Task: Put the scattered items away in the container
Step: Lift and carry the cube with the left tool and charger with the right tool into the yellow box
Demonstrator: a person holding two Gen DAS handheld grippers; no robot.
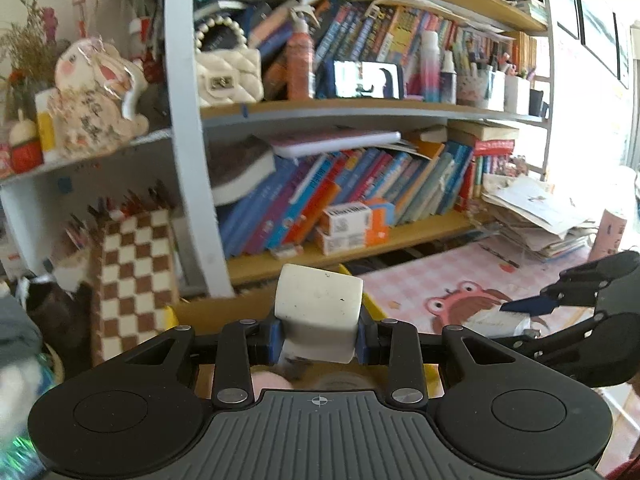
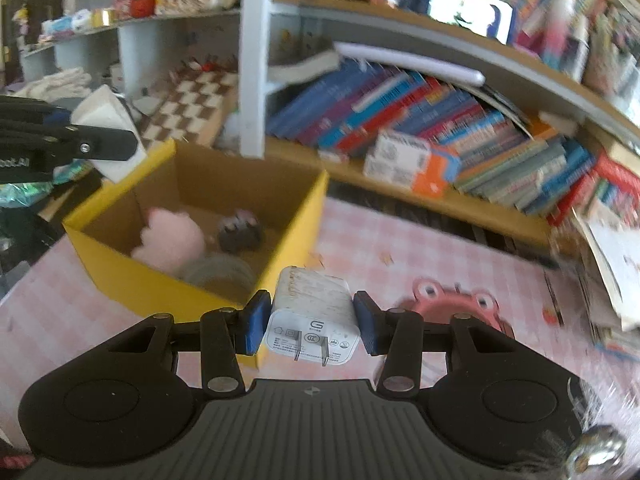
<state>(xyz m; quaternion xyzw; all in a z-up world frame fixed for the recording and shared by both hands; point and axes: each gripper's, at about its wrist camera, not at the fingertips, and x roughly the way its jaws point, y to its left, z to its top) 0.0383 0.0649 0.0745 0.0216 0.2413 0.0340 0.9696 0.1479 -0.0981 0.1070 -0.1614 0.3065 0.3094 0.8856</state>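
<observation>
My left gripper (image 1: 318, 336) is shut on a white rounded block (image 1: 318, 308) and holds it above the yellow cardboard box (image 2: 116, 264); the block also shows in the right wrist view (image 2: 106, 114). My right gripper (image 2: 312, 320) is shut on a white plug-in charger (image 2: 310, 314), prongs toward the camera, just right of the box's near corner above the pink mat. In the box lie a pink plush (image 2: 172, 240), a dark small item (image 2: 240, 234) and a grey round thing (image 2: 218, 274). The right gripper shows at the right edge of the left wrist view (image 1: 516, 306).
A pink checked mat (image 2: 400, 248) with a pink frog picture (image 2: 456, 300) covers the table. Bookshelves full of books (image 1: 360, 184) stand close behind. A checkered pencil holder (image 1: 134, 276) stands left of the box. Stacked papers (image 1: 536, 216) lie at the far right.
</observation>
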